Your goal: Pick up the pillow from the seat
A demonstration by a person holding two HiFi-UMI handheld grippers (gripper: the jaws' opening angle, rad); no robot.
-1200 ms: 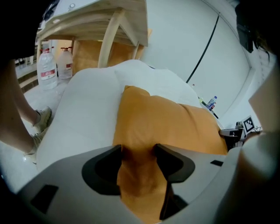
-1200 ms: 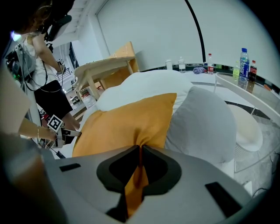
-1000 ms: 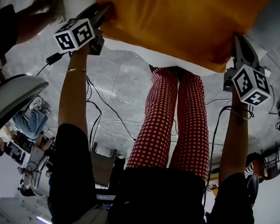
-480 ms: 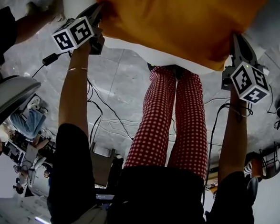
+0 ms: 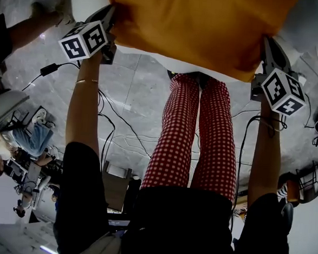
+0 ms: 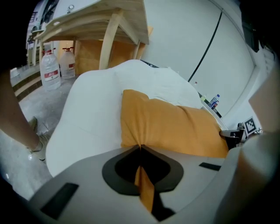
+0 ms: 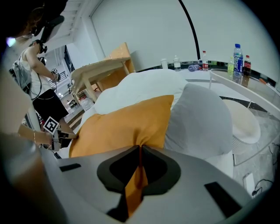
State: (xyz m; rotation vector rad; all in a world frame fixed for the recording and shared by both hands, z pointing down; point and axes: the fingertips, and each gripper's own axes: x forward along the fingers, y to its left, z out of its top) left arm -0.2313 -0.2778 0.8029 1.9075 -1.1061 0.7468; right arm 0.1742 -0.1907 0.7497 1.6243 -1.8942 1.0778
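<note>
A grey marble floor lies below the white seat, on which the orange pillow rests at the top centre of the head view. At the upper left, the left gripper has just been closing its jaws, and they now pinch fabric at the pillow's near corner. At the upper right, the right gripper is clenched on the fabric of the opposite corner.

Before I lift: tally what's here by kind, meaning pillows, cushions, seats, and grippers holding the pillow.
orange pillow: 1
pale grey cushion: 1
white seat: 1
grippers shut on the orange pillow: 2, the left gripper, jaws just closed, and the right gripper
Total: 5
</note>
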